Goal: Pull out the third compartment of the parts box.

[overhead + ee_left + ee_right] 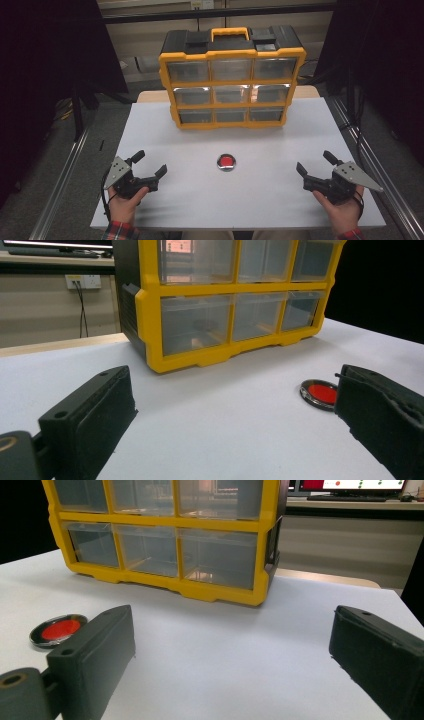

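A small round disc with a red centre and dark rim lies on the white table, midway between the two hands; it is also in the left gripper view and the right gripper view. Behind it stands a yellow and black organiser with three rows of clear drawers, all pushed in. My left gripper rests at the near left, open and empty. My right gripper rests at the near right, open and empty. Both point toward the organiser.
Metal rails run along both sides of the table. Dark curtains stand to the left and right. A beige wall with a socket lies behind the organiser.
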Demonstrator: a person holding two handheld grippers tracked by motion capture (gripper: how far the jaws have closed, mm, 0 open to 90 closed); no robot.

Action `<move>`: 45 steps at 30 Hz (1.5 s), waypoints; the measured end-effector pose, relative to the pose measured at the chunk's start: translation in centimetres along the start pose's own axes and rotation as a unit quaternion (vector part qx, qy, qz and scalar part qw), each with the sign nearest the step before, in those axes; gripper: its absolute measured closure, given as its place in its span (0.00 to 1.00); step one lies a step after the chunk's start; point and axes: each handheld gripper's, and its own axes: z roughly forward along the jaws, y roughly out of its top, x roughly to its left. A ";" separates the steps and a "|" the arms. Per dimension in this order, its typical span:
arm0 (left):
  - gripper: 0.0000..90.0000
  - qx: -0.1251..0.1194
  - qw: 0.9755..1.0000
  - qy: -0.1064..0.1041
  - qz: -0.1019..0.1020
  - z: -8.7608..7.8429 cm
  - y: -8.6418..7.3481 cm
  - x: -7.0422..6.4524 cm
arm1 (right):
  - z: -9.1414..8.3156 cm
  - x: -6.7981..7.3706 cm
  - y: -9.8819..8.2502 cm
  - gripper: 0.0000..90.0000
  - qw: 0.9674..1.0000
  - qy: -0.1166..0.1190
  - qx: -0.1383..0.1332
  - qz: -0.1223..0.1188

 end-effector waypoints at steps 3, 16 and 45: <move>0.03 -0.003 1.000 0.001 0.000 0.0 0.0 0.0 | 0.2 0.0 0.1 0.04 1.000 -0.003 0.002 0.005; 0.03 0.011 1.000 0.001 0.007 0.1 -0.1 -0.2 | 1.1 0.1 0.9 0.05 1.000 -0.006 0.010 -0.003; 0.03 0.014 1.000 0.004 0.007 0.1 -0.1 -0.2 | 4.1 -0.2 4.7 0.05 0.999 -0.033 -0.010 -0.002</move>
